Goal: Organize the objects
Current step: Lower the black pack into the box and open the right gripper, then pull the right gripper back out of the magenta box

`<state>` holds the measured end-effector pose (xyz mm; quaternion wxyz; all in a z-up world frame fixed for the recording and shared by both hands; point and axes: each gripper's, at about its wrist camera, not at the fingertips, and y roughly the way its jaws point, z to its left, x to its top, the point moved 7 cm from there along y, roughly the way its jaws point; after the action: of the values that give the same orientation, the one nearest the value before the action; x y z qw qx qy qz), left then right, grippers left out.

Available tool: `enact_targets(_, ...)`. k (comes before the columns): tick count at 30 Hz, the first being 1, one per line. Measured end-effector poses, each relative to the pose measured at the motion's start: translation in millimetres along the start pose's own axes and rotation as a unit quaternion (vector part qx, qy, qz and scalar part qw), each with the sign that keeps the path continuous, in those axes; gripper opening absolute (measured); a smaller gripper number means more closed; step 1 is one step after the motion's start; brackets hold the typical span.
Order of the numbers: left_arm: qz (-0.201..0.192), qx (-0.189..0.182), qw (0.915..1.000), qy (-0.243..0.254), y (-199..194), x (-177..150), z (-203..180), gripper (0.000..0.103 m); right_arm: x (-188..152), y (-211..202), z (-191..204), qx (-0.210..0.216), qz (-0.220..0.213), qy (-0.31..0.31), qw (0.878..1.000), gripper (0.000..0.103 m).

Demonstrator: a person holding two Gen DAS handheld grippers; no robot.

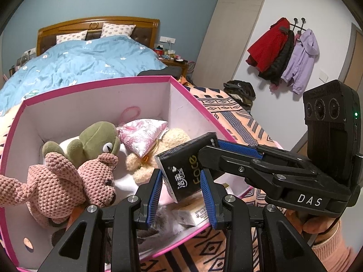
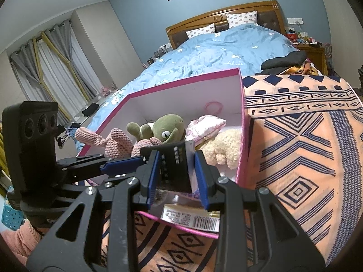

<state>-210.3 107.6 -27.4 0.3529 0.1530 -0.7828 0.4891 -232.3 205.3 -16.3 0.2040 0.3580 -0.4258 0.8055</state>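
A black tissue pack marked "Face" hangs over the near end of a pink-rimmed white box. My left gripper has its blue pads on both sides of the pack and is shut on it. My right gripper comes in from the right and also clamps the same pack. The box holds a pink knitted bear, a green frog plush, a pink satin pouch and a cream fluffy toy.
The box rests on an orange patterned blanket at the foot of a bed with a blue duvet. A white carton with a barcode lies at the box's near end. Coats hang on the wall.
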Motion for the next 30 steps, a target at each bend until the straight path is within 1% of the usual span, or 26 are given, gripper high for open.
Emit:
enact_targets(3,-0.002,0.006,1.0,-0.001,1.9,1.2,3.1,0.035,1.1,1.8,0.6,-0.01,0.001,-0.006,1.0,0.034)
enact_targets(6,-0.003,0.011,0.9999,-0.008,2.9,-0.8,7.4,0.046,1.2,0.6,0.2,-0.021,0.0,-0.008,1.0,0.035)
enact_targets(7,-0.005,0.015,0.9998,-0.012,1.7,-2.1,9.6,0.051,1.2,-0.4,0.2,-0.021,-0.002,-0.007,1.0,0.038)
enact_targets(9,-0.012,0.018,0.9997,-0.01,-1.7,-2.7,10.3,0.055,-0.2,-4.1,0.9,-0.026,-0.006,-0.01,1.0,0.043)
enact_targets(10,-0.015,0.019,0.9997,-0.007,-4.0,-3.8,9.7,0.06,-1.2,-5.8,2.0,-0.027,-0.006,-0.012,1.0,0.044)
enact_targets(11,-0.02,0.023,0.9995,-0.004,-8.0,-5.4,8.6,0.068,-2.3,-7.8,3.6,-0.028,-0.007,-0.014,0.999,0.045)
enact_targets(12,-0.025,0.027,0.9993,0.0,-11.6,-6.3,8.4,0.072,-3.7,-10.4,4.8,-0.029,-0.009,-0.017,0.999,0.047)
enact_targets(13,-0.033,0.034,0.9989,0.005,-17.5,-8.4,7.7,0.08,-5.9,-14.5,7.2,-0.033,-0.012,-0.022,0.999,0.048)
enact_targets(14,-0.042,0.037,0.9984,0.011,-24.7,-10.7,6.4,0.085,-7.8,-18.1,9.2,-0.035,-0.014,-0.026,0.999,0.049)
enact_targets(15,-0.048,0.037,0.9981,0.013,-30.6,-11.6,6.8,0.086,-10.8,-24.0,12.5,-0.035,-0.019,-0.031,0.999,0.05)
enact_targets(17,-0.061,0.037,0.9974,0.012,-45.6,-17.2,7.1,0.094,-15.8,-34.0,19.1,-0.029,-0.028,-0.036,0.999,0.054)
enact_targets(19,-0.074,0.04,0.9965,0.01,-60.9,-23.8,7.9,0.097,-23.6,-45.9,27.8,-0.03,-0.039,-0.049,0.998,0.067)
enact_targets(20,-0.082,0.045,0.9955,0.011,-68.9,-27.0,8.4,0.103,-27.2,-50.5,31.6,-0.033,-0.043,-0.056,0.997,0.07)
enact_targets(21,-0.093,0.048,0.9944,0.011,-78.5,-31.5,8.3,0.103,-31.7,-55.3,36.4,-0.035,-0.047,-0.064,0.996,0.074)
enact_targets(25,-0.113,0.068,0.9912,0.002,-99.1,-47.4,12.3,0.103,-53.3,-66.6,53.0,-0.048,-0.059,-0.085,0.993,0.092)
enact_targets(26,-0.117,0.08,0.9898,0.0,-102.7,-52.5,14.5,0.103,-59.8,-68.1,56.7,-0.054,-0.061,-0.091,0.992,0.094)
enact_targets(27,-0.117,0.097,0.9884,-0.002,-104.4,-59.5,16.3,0.103,-68.1,-68.7,60.5,-0.064,-0.062,-0.096,0.991,0.1)
enact_targets(28,-0.113,0.107,0.9878,-0.001,-104.4,-65.6,17.5,0.103,-73.8,-69.2,62.6,-0.07,-0.063,-0.098,0.991,0.102)
enact_targets(30,-0.107,0.127,0.9861,-0.001,-104.5,-78.4,19.6,0.103,-86.5,-69.1,68.3,-0.075,-0.065,-0.101,0.99,0.102)
